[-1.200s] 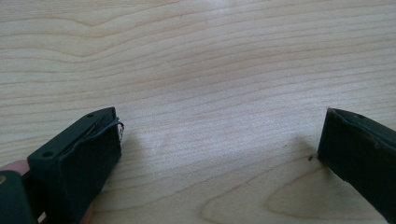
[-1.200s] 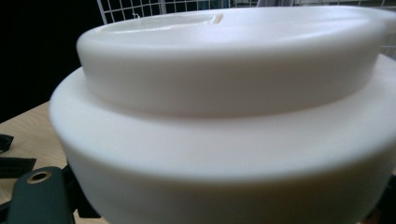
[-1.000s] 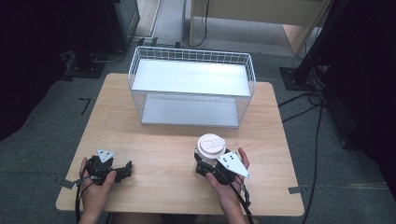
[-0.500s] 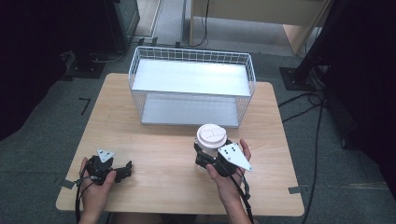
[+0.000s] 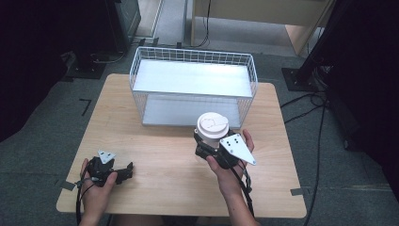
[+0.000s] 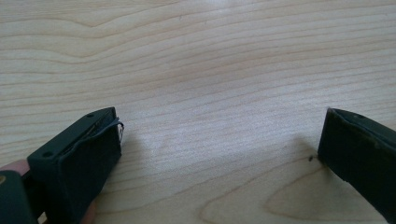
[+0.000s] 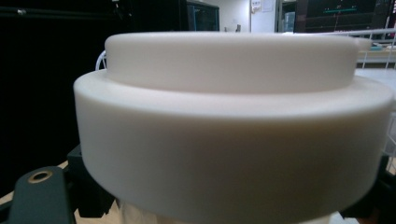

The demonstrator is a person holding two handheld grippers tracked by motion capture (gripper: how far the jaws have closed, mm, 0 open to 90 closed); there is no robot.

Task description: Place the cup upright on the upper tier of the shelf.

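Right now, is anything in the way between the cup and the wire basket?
Only the basket's own near wall. The right gripper holds the white-lidded cup just in front of the wire basket, so the cup must likely go over that wall. Nothing else on the table stands between them.

Left tongs (image 5: 126, 172) agape, right tongs (image 5: 203, 147) clamped.

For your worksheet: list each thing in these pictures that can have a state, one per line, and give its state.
Cup: upright, white lid on, held off the table.
Right gripper: shut on the cup, just in front of the basket.
Left gripper: jaws wide open, nothing between them, resting low on the table.
Wire basket: upright, nothing inside.
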